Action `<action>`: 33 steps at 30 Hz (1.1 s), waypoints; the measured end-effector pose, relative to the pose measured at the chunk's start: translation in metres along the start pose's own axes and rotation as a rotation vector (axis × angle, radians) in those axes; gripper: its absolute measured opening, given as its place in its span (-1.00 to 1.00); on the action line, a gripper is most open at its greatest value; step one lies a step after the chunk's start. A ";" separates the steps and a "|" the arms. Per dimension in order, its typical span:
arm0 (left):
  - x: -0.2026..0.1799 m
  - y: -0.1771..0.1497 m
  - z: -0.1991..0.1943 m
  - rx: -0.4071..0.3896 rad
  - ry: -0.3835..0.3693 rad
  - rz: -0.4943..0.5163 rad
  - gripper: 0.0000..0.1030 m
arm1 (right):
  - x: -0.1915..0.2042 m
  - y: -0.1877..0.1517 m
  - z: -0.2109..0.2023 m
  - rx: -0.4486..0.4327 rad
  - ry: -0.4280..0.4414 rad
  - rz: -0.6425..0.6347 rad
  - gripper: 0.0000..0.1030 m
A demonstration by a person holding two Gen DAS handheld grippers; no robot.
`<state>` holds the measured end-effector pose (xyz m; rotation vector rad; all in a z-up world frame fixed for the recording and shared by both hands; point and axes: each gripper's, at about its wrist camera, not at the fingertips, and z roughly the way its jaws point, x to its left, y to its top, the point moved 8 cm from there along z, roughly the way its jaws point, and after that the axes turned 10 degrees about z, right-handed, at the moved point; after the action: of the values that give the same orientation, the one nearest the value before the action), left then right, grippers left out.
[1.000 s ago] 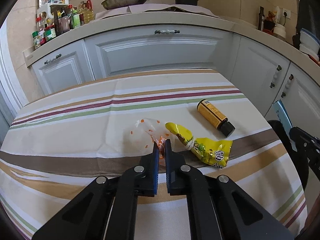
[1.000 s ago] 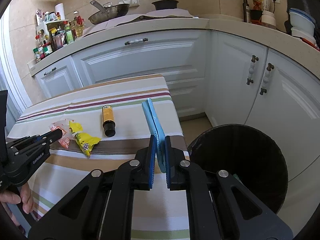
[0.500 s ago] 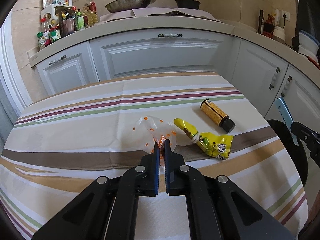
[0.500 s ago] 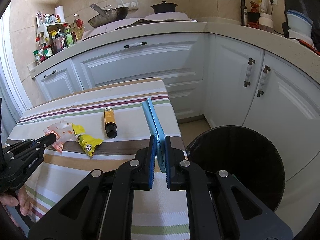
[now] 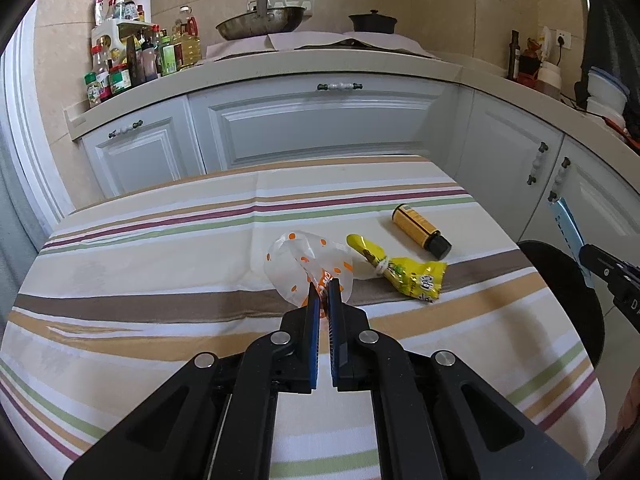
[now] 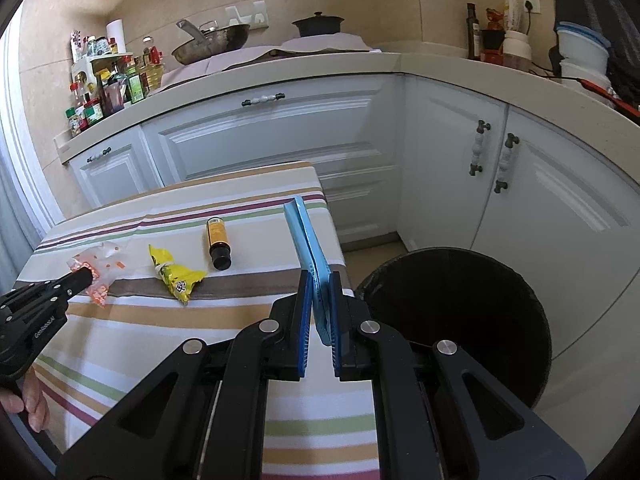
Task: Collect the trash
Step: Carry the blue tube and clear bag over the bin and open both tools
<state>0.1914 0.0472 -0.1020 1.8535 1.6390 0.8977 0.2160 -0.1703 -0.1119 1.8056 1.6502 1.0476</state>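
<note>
My left gripper is shut on a clear wrapper with orange dots and holds it lifted above the striped table; it also shows in the right wrist view. My right gripper is shut on a flat light-blue packet, held upright near the table's right edge, beside the black trash bin. A yellow snack wrapper and a small yellow bottle with a black cap lie on the table.
White cabinets and a counter with bottles, a wok and a pot run behind the table. The bin stands on the floor right of the table, by the corner cabinets.
My left gripper has risen and pulled back with the dotted wrapper, lifting it off the table. My right gripper has held the blue packet and shifted slightly toward the bin.
</note>
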 end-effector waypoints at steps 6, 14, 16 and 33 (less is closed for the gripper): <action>-0.012 0.001 -0.015 -0.021 -0.020 0.017 -0.91 | -0.009 -0.001 -0.016 -0.017 -0.015 0.009 -0.83; -0.042 0.013 -0.033 -0.068 -0.062 0.053 -0.91 | -0.032 0.001 -0.038 -0.050 -0.045 0.035 -0.83; -0.054 0.017 -0.036 -0.078 -0.082 0.067 -0.91 | -0.041 0.001 -0.043 -0.057 -0.057 0.046 -0.83; -0.165 0.052 -0.035 -0.147 -0.248 0.198 -0.91 | -0.122 0.008 -0.049 -0.094 -0.188 0.139 -0.83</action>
<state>0.1899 -0.1254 -0.0641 1.9587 1.2265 0.8070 0.1846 -0.2977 -0.1030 1.9147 1.3604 0.9634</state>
